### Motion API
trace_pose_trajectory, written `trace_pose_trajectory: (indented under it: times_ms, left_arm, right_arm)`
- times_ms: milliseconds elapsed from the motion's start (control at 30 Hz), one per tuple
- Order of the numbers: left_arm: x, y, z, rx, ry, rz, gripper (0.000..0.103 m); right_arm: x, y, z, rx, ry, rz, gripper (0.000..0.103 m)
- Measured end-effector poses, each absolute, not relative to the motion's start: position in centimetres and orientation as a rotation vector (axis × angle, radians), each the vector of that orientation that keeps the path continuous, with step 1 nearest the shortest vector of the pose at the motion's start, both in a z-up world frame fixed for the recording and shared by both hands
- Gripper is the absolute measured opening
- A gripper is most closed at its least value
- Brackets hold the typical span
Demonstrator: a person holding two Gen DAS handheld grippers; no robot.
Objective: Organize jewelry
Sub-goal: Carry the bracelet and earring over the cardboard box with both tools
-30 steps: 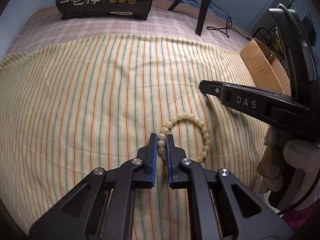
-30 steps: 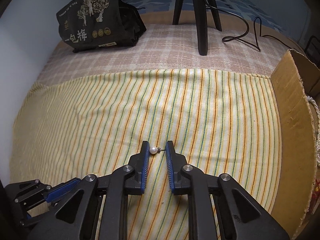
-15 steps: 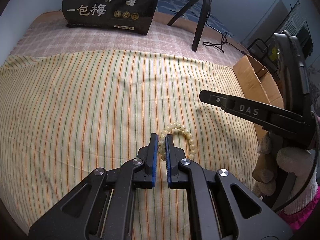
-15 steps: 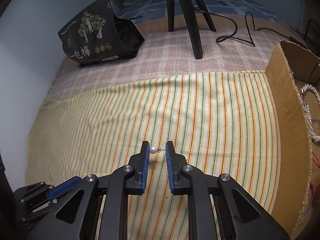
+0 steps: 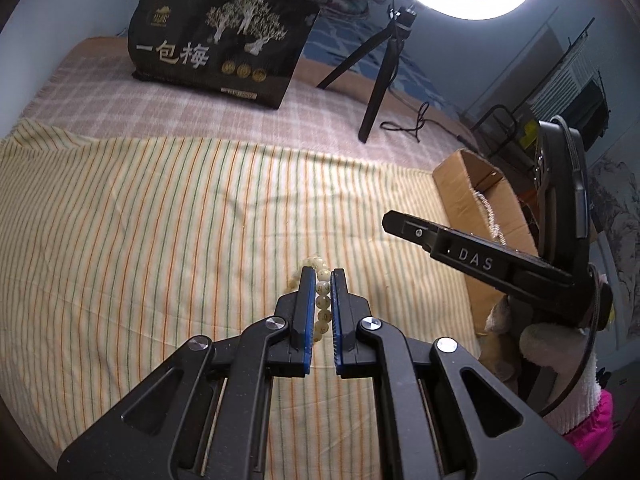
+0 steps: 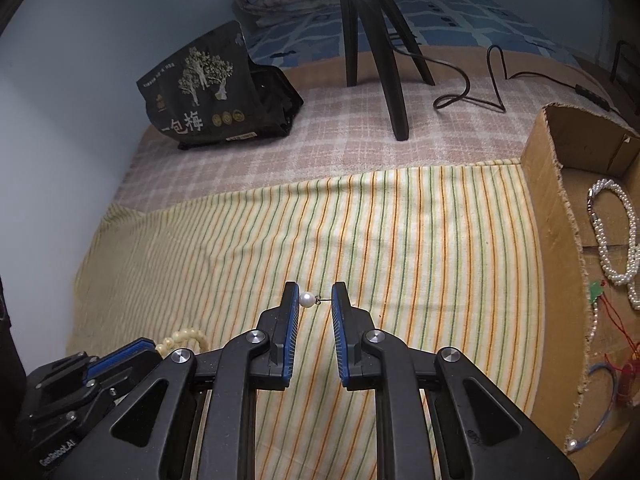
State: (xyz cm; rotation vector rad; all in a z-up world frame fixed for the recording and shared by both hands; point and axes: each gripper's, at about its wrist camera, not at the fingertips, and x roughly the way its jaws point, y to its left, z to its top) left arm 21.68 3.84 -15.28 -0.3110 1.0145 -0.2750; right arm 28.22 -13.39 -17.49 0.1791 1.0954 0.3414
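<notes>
The right tool (image 6: pixel 315 300) pinches a pearl earring (image 6: pixel 307 299) crosswise between its blue pads, above the striped cloth (image 6: pixel 360 232). At lower left the left tool (image 6: pixel 120 364) carries a cream bead bracelet (image 6: pixel 182 338). A cardboard box (image 6: pixel 552 208) at right holds a pearl strand (image 6: pixel 612 236).

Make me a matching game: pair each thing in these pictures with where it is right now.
Things:
1. bead bracelet
2. pearl earring
3. pearl strand
4. black bag

Places:
A. in the cardboard box
B. pinched in the left claw
C. on the checked blanket, at the back
D. pinched in the right claw

Pairs: 1-B, 2-D, 3-A, 4-C
</notes>
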Motion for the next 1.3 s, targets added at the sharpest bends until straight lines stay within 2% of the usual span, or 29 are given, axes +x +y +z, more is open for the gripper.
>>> trace_pose_trajectory:
  times_ms: [667,1300]
  left_arm:
    - [19.5,-2.1,-10.6,-0.253,0.934,-0.370,0.005]
    - [18.6,-12.3,-9.4,-0.194,0.919,-0.501,0.005]
  right_arm:
    - [23.6,-20.6,-11.0,0.111,0.957,0.264,0.014]
    - [21.4,-30.4,-9.9,0.099,0.920,0.111,0.015]
